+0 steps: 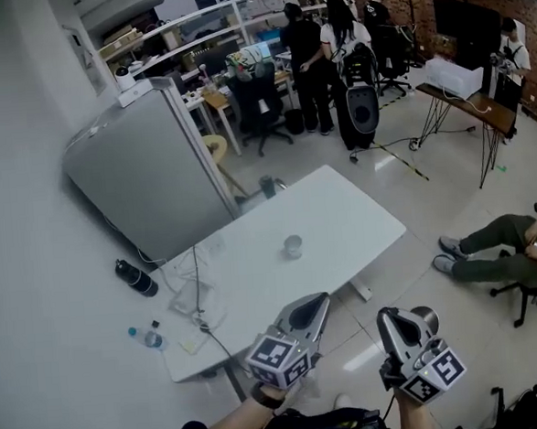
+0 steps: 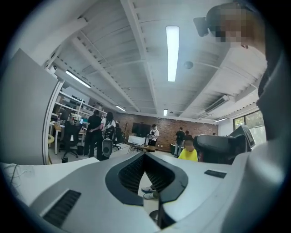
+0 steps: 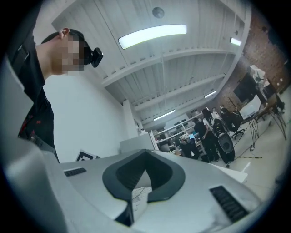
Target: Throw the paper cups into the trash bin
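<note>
A single paper cup (image 1: 292, 246) stands upright near the middle of the white table (image 1: 341, 204). Both grippers hang below the table's near edge, well short of the cup. My left gripper (image 1: 321, 300) points toward the table, its jaws meeting at the tip with nothing between them; the left gripper view shows the same closed tip (image 2: 145, 154). My right gripper (image 1: 386, 313) is to its right over the floor, also shut and empty (image 3: 146, 151). A grey round container (image 1: 427, 318) shows on the floor just behind the right gripper, partly hidden.
Cables and crumpled paper (image 1: 196, 299) lie on the table's left part. A grey cabinet (image 1: 147, 176) stands beyond it. A black bottle (image 1: 135, 277) and a water bottle (image 1: 150, 338) lie on the floor at left. A seated person (image 1: 514, 247) is at right; people stand at the back.
</note>
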Demonstrator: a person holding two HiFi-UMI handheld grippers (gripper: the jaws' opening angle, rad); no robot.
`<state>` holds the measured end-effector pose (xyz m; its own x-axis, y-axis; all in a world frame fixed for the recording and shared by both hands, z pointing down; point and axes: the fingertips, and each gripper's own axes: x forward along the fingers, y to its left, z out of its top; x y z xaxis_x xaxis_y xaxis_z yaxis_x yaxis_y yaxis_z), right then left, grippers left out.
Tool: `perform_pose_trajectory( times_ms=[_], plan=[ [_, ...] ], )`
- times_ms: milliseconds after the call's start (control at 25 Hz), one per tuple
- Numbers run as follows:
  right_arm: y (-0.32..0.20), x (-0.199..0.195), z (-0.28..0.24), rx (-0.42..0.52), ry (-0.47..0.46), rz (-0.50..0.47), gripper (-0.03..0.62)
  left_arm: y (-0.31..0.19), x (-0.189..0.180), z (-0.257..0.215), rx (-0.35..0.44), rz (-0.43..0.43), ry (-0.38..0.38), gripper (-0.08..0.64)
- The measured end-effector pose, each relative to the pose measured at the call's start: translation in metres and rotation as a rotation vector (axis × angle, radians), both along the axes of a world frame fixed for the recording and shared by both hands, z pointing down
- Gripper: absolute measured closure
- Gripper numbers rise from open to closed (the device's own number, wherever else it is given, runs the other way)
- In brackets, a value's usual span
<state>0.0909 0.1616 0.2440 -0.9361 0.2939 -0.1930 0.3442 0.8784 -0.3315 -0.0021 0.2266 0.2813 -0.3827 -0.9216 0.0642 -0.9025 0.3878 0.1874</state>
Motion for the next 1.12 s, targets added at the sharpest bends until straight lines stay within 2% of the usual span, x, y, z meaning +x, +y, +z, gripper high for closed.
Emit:
perform_pose_trajectory(
  times_ms=[200,480,640,880,1120],
  plan=[
    [0.023,-0.071,-0.014,0.082,-0.007,-0.021,0.589,0.022,-0.063,-0.002,0.01,-0.023,-0.032,0.557],
    [0.046,-0.135,-0.016,0.132,-0.021,-0.017,0.589,0.071,-0.118,-0.002,0.005,-0.115,-0.09,0.557],
    [0.056,-0.168,-0.007,0.121,0.006,-0.016,0.589,0.098,-0.14,0.01,0.033,-0.152,-0.066,0.557],
    [0.075,-0.204,-0.006,0.107,0.012,-0.015,0.589,0.136,-0.168,0.022,0.036,-0.2,-0.036,0.557],
    [0.082,-0.232,0.001,0.129,0.04,-0.041,0.589,0.149,-0.193,0.035,0.039,-0.236,0.004,0.557]
  ],
)
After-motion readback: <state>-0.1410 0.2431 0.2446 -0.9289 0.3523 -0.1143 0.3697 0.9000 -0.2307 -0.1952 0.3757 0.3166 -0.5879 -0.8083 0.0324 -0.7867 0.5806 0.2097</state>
